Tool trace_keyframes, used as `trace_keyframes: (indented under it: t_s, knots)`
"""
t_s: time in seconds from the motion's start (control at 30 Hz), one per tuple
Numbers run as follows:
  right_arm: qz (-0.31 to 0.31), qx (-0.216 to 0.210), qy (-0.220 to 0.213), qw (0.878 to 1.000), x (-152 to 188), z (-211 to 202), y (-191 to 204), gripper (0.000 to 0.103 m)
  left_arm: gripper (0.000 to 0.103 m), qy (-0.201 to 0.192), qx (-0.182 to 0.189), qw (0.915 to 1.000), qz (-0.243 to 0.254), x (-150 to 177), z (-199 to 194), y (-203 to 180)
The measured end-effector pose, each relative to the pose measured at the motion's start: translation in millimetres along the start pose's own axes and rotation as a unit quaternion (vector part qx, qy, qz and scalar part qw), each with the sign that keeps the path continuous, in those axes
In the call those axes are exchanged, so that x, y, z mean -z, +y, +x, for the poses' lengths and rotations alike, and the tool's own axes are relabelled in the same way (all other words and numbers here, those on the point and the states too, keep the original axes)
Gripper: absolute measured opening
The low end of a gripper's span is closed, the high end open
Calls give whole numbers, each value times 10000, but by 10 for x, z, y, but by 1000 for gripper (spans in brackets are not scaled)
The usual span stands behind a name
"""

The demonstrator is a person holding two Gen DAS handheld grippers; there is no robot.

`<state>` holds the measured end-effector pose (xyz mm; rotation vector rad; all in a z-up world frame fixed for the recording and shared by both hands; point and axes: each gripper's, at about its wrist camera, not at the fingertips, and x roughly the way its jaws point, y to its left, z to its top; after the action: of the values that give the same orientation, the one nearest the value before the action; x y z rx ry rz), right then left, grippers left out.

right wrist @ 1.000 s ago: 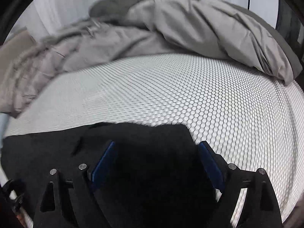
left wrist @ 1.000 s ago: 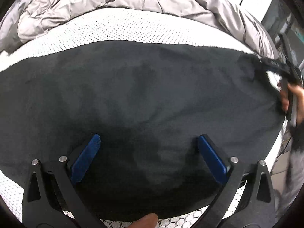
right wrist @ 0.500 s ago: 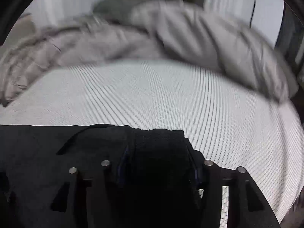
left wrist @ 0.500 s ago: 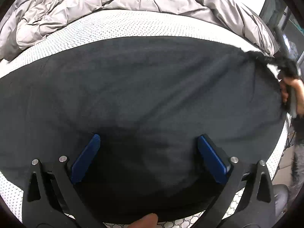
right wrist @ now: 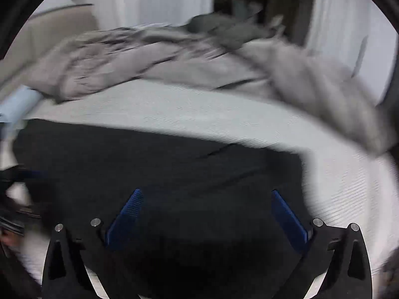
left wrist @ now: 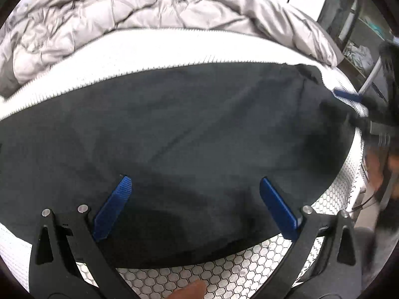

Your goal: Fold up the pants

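Observation:
Black pants [left wrist: 187, 129] lie spread flat on the white honeycomb mattress [left wrist: 224, 271]. My left gripper [left wrist: 193, 182] is open and empty, its blue pads over the pants' near part. My right gripper [right wrist: 205, 194] is open and empty above the pants [right wrist: 162, 164]; that view is motion-blurred. The right gripper also shows at the pants' far right end in the left wrist view [left wrist: 349, 97], blurred.
A crumpled grey duvet [left wrist: 149, 17] is heaped along the far side of the bed; it also shows in the right wrist view [right wrist: 174, 59]. A light blue thing [right wrist: 15, 104] lies at the left. Shelves and furniture [left wrist: 359, 49] stand beyond the bed's right edge.
My right gripper shut on the pants' end half a second ago, then opened and pulled back and up. The left gripper has lifted slightly and stayed open.

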<state>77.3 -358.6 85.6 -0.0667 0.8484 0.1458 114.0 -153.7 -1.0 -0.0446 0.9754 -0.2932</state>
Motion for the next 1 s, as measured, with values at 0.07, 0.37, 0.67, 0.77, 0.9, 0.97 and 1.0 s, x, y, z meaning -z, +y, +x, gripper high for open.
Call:
trace_keyframes:
  t_s: [0.07, 0.37, 0.67, 0.77, 0.9, 0.97, 1.0]
  knots:
    - [-161, -351, 301, 9988, 93, 335, 316, 103, 102, 233, -61, 9996, -124, 29, 90, 71]
    - [-637, 1054, 737, 9896, 315, 450, 53, 103, 102, 327, -556, 9978, -172, 215, 70, 389]
    - [82, 2557, 517, 9653, 544, 69, -826, 103, 102, 90, -25, 9989, -461, 20, -90, 282]
    - [44, 2137, 136, 9768, 432, -79, -642, 103, 102, 50, -3, 9998, -206, -165, 20, 19]
    - [292, 860, -117, 9958, 248, -63, -414, 103, 102, 346, -169, 9989, -251, -420, 386, -137]
    - [342, 166, 105, 9992, 168, 91, -290, 103, 102, 509, -440, 9975, -223, -492, 557, -179]
    - [315, 11, 244, 9992, 150, 184, -243, 103, 102, 538, -523, 9970, -178, -508, 599, -187]
